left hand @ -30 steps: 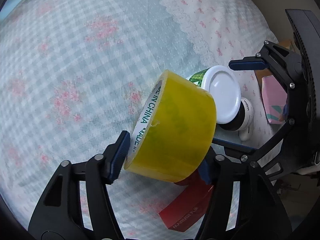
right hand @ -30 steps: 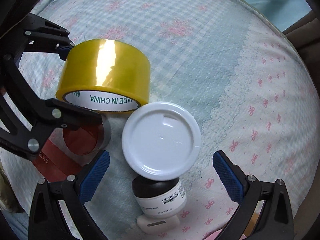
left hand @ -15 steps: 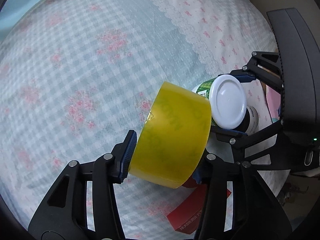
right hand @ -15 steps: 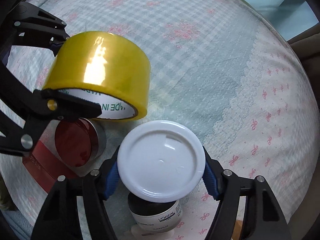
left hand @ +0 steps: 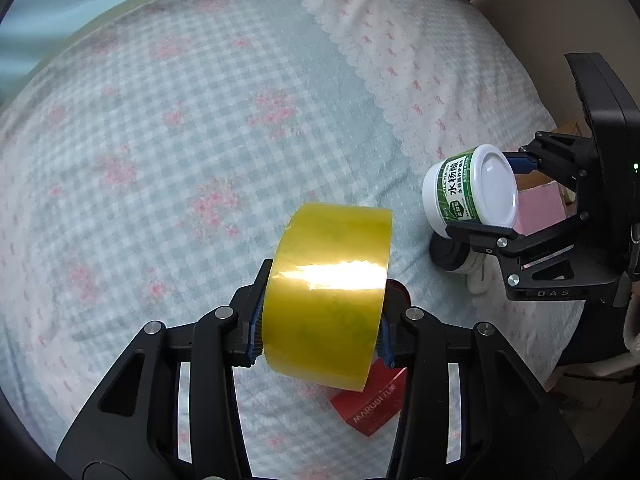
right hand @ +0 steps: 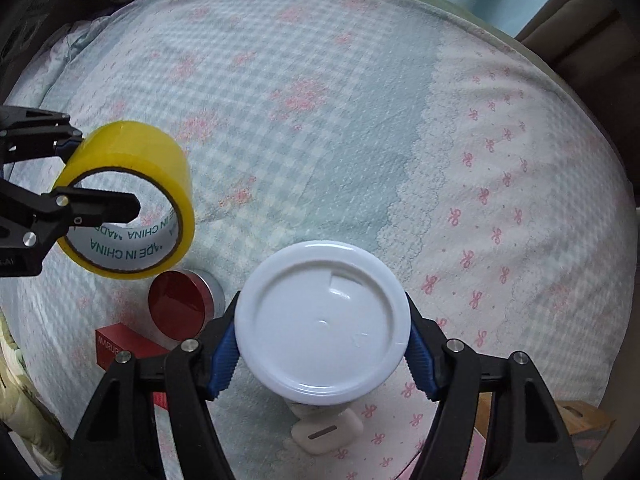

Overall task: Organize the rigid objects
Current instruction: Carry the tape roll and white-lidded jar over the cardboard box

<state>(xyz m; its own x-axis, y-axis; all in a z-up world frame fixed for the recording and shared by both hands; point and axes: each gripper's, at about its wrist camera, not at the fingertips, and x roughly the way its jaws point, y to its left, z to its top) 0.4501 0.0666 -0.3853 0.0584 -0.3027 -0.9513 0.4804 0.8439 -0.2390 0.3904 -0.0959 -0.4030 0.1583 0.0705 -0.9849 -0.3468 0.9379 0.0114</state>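
Between the blue pads of the left gripper (left hand: 320, 336), in the left wrist view, sits a roll of yellow tape (left hand: 326, 300), clamped across its width with one flat side against each pad, so its curved band faces the camera and it hangs clear of the checked bedspread (left hand: 180, 140). Just beyond and below the right-hand jaw a red box (left hand: 370, 406) printed MARUBI lies on the cloth, partly hidden by the roll. Farther off past that jaw, the right gripper (left hand: 508, 196) holds a white jar (left hand: 468, 190) with a green label, its lid turned toward that gripper's body; a dark-lidded pot (left hand: 450, 254) lies on the bedspread under it. From the right wrist view, the jar's white lid (right hand: 322, 322) fills the gap between the jaws, and both blue pads press on its rim at either side, so the grip is closed on the jar and the jar is centred between the fingertips. Beneath the jar, toward the camera, a small white case (right hand: 326, 434) rests on the cloth. Off past the left-hand jaw stand a round tin with a red top (right hand: 180, 306) and the red box just nearer, and beyond them the tape roll hangs in the left gripper's black fingers (right hand: 96, 208), its open core facing this camera, well apart from the jar.
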